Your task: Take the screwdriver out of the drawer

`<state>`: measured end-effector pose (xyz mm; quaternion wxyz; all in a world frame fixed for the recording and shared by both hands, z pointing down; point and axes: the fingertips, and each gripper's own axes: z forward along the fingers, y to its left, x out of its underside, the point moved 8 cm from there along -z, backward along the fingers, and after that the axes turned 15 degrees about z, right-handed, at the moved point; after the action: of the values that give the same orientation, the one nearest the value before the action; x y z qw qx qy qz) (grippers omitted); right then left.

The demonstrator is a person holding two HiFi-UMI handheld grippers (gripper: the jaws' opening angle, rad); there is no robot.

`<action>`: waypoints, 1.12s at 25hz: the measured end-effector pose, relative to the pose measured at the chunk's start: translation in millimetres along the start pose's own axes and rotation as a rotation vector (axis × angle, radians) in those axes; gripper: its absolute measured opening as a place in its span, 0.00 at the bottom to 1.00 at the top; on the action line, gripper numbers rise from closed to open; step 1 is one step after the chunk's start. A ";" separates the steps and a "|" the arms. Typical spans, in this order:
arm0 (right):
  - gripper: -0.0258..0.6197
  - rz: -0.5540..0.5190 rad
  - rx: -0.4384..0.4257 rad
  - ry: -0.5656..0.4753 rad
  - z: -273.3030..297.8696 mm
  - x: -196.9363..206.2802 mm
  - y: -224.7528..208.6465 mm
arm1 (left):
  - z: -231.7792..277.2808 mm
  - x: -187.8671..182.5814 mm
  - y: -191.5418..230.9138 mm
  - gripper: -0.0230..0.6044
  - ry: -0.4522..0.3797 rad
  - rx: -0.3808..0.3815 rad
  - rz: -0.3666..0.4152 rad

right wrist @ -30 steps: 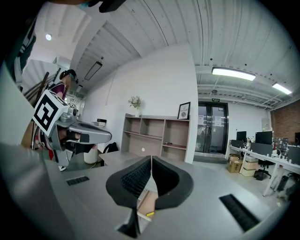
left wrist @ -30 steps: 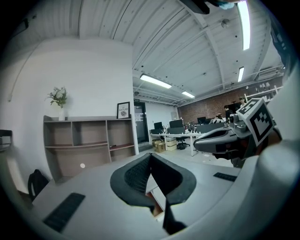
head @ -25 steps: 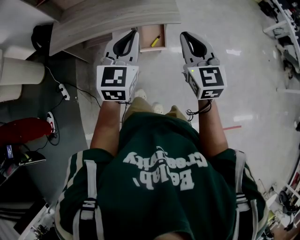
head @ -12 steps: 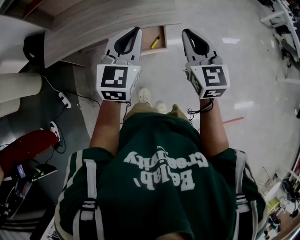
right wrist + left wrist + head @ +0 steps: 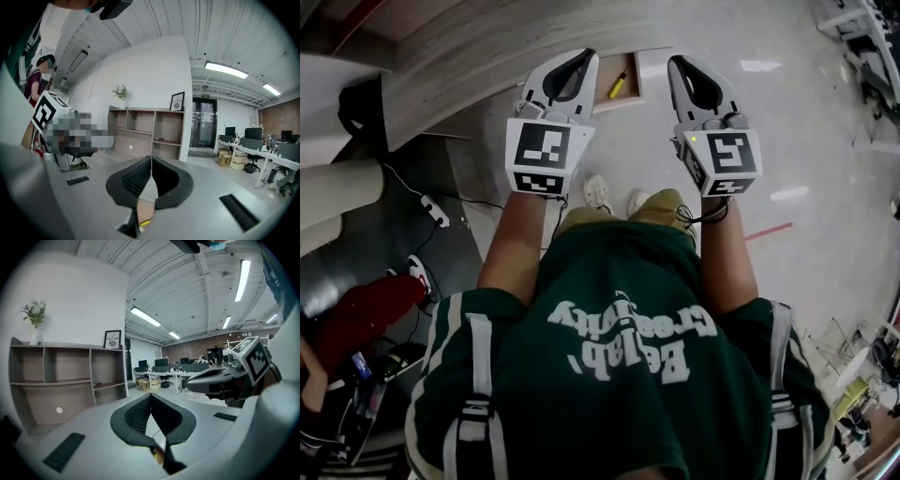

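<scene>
My left claw [image 5: 584, 58] and right claw [image 5: 675, 64] were pinched shut, empty. Screwdriver [image 5: 619, 84] lay in drawer [image 5: 635, 91] at twelve o'clock. Judged it best to open one wide before reaching.

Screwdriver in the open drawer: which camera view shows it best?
The head view: the yellow screwdriver lies in plain sight in the open drawer. The right gripper view shows only a yellow sliver low behind its shut jaws; the left gripper view, barely a yellowish speck.
</scene>
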<state>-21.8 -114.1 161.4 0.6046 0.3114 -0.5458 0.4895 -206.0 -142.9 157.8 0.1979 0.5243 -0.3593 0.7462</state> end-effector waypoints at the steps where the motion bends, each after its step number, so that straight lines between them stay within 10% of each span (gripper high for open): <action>1: 0.09 0.004 0.002 0.004 7.3 0.7 1.6 | 2.9 2.6 5.3 0.07 0.001 0.007 0.000; 16: 0.09 0.055 -0.069 0.056 25.4 35.4 -122.5 | 108.1 7.3 -60.8 0.07 0.112 -0.036 -0.005; 28: 0.09 0.049 -0.168 0.173 82.1 112.4 -220.2 | 197.2 91.0 -106.0 0.07 0.268 -0.113 -0.077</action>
<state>145.8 -232.6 321.9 0.6613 0.2026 -0.5380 0.4818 -42.4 -226.6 314.7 0.3019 0.4214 -0.3505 0.7800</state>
